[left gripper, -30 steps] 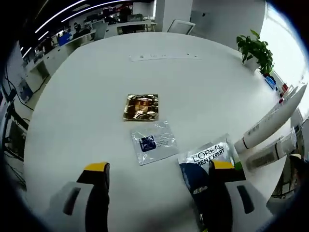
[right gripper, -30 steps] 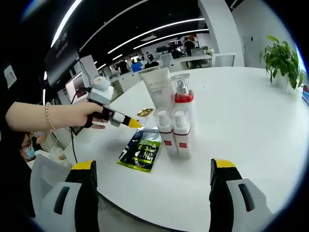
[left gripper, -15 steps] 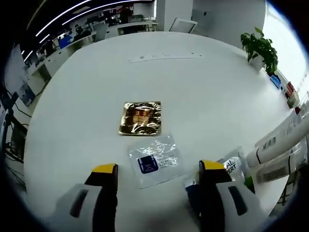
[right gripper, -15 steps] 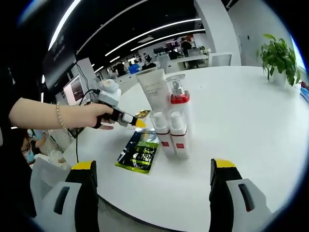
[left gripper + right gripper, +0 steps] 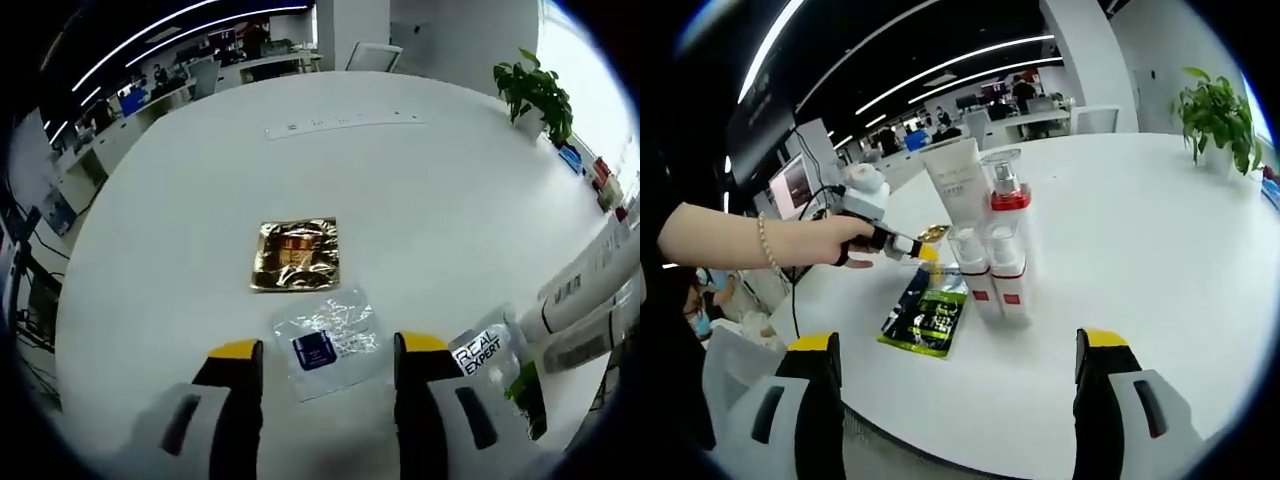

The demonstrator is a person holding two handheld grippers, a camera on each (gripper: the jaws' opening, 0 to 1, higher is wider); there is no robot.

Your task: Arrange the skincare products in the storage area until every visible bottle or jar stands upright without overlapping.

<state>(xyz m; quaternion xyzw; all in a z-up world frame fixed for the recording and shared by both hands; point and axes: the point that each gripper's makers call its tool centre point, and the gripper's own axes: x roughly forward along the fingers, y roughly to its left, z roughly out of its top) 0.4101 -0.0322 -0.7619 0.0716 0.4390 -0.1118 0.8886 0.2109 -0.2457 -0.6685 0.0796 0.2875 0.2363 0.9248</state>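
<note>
Skincare bottles [image 5: 990, 255] stood upright in a tight cluster mid-table, straight ahead of my right gripper [image 5: 955, 375], jaws wide, holding nothing. Left gripper [image 5: 320, 375] was closer to the flat stuff: clear sachet [image 5: 327, 340] lay right between its half-open, empty jaws, gold sachet [image 5: 295, 253] just beyond.

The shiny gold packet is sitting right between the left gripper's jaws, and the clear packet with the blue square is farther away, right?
No, they're swapped. In the left gripper view the clear packet lies between the left gripper jaws, and the gold packet is farther away.
</note>
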